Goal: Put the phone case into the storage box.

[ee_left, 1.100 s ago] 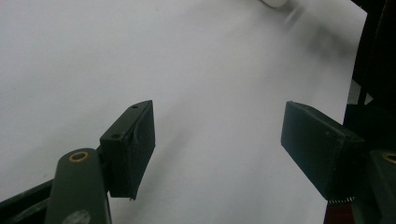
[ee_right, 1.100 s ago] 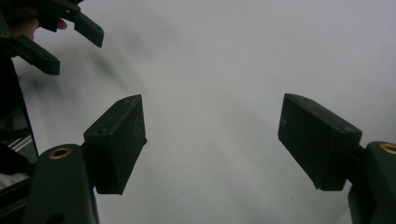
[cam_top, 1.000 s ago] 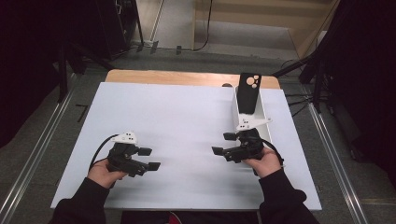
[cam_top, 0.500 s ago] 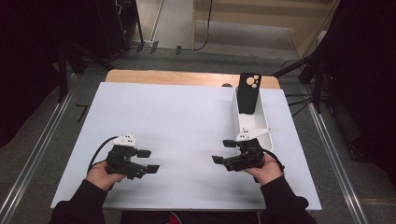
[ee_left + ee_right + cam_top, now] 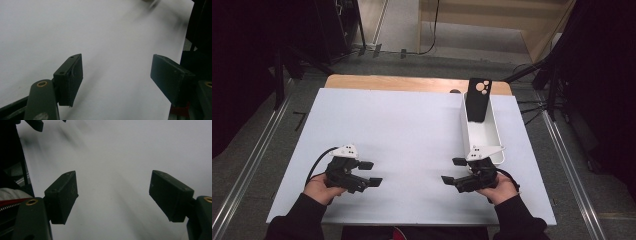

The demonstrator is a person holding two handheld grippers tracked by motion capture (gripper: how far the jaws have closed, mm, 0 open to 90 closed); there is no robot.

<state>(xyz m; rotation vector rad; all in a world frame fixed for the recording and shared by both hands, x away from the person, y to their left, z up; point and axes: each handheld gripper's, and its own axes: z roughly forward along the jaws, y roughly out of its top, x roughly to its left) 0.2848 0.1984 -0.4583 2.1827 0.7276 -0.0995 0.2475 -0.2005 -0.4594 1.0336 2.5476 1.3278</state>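
A black phone case (image 5: 477,99) stands upright in the far end of a long white tray (image 5: 484,135), leaning against its far wall, round camera holes at the top. The tray lies lengthwise on the right side of the white table (image 5: 407,130), its near end just beyond the right tongs (image 5: 453,170).

The person wears dark long sleeves (image 5: 299,217) that reach to the wrists. Each hand-held gripper is black: the left hand-held gripper (image 5: 368,173) carries a light grey three-cornered plate (image 5: 345,150) dotted with small dark marks, and a black cable (image 5: 318,163) loops from its back. The right hand-held gripper (image 5: 453,170) bears a like plate (image 5: 483,151) and a black cable (image 5: 510,176). Close up, the pads (image 5: 71,77) are matt black blocks on arms with a brass-ringed hole (image 5: 41,83); small screw holes mark the block tops.
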